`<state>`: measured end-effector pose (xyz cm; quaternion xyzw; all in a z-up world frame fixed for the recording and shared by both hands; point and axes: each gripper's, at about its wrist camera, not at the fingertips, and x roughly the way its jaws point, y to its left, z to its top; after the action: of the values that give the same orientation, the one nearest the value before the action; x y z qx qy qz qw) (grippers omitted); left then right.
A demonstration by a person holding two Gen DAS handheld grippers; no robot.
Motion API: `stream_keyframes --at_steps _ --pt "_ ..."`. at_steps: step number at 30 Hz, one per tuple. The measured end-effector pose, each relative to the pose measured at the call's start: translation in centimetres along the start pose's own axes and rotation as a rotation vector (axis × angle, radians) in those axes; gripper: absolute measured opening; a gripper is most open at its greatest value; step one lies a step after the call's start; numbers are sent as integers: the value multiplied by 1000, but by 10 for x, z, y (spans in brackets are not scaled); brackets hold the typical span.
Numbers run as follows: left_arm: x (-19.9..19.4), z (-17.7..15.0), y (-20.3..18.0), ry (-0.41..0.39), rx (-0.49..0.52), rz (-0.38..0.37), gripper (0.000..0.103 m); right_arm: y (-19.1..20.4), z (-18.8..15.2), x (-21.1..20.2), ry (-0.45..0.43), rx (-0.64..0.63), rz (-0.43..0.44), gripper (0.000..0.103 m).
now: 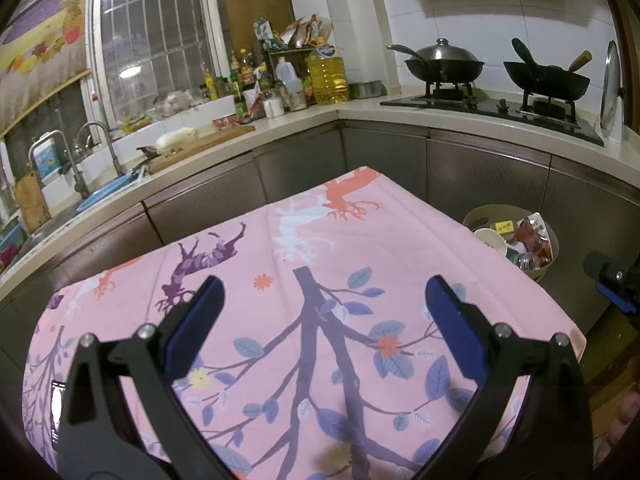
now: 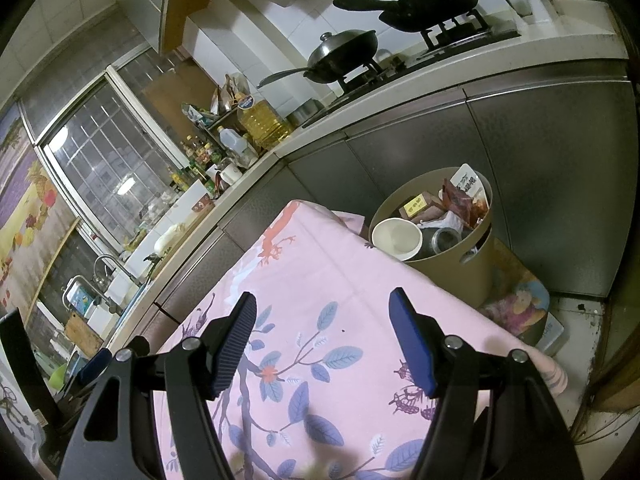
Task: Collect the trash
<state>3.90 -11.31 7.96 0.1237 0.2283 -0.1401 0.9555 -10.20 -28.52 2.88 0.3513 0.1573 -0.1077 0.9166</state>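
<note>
Trash bin (image 2: pixel 444 240) (yellow label unreadable) sits full beside the table (image 2: pixel 352 304); both grippers (image 1: pixel 322 300) (image 2: pixel 322 328) released.

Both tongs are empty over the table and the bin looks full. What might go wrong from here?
1. The bin is heaped to its rim: the paper cup and red wrapper sit near the top, so added trash may spill out.
2. The loose pink tablecloth could snag on the open right tongs or left tongs and drag.
</note>
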Motion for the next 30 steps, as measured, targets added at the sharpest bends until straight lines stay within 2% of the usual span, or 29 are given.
stream_keyframes --at_steps 30 --pt "-1 3 -2 4 6 -7 97 -5 -10 1 2 7 -3 66"
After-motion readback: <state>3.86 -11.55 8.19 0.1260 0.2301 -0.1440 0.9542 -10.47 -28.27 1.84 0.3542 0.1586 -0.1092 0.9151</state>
